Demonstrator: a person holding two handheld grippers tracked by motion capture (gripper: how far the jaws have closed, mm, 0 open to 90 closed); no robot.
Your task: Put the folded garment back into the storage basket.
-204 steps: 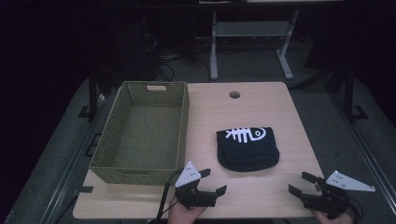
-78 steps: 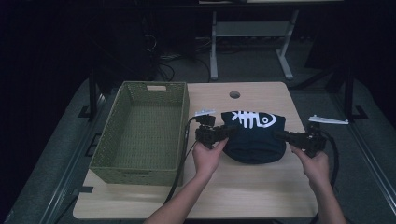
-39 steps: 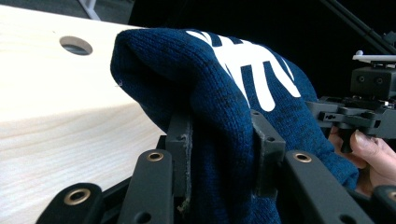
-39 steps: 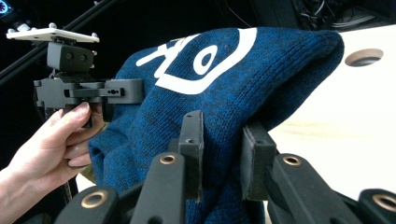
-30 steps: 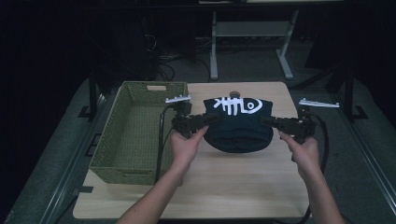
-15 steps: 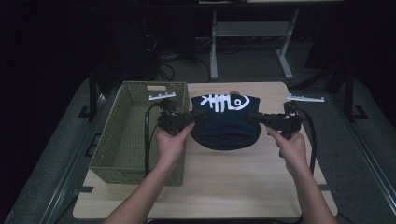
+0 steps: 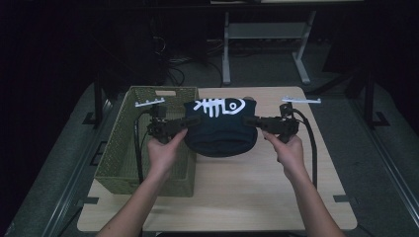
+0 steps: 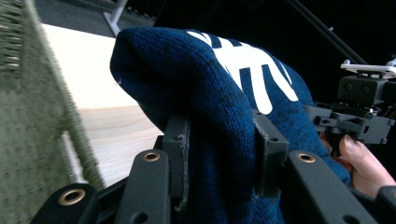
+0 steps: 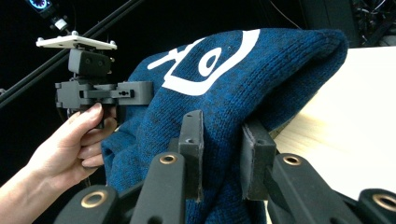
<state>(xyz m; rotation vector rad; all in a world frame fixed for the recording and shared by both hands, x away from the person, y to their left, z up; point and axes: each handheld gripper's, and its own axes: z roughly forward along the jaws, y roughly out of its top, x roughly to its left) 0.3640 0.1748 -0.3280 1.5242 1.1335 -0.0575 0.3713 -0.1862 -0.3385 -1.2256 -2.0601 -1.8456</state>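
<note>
We saw a dark blue knit hat [image 7: 221, 129] with a white fish bone on it, held up in the air over the far middle of the counter [image 7: 247, 192]. The left hand-held gripper [image 7: 190, 121] pinched its left side and the right hand-held gripper [image 7: 249, 120] pinched its right side. A green basket [image 7: 123, 148] sat along the counter's left edge.

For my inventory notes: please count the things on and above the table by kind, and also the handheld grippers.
Knit hat, dark blue with white fish skeleton: 1
Woven basket, green: 1
Handheld grippers, left and right, each clamping the hat: 2
Total: 4
</note>
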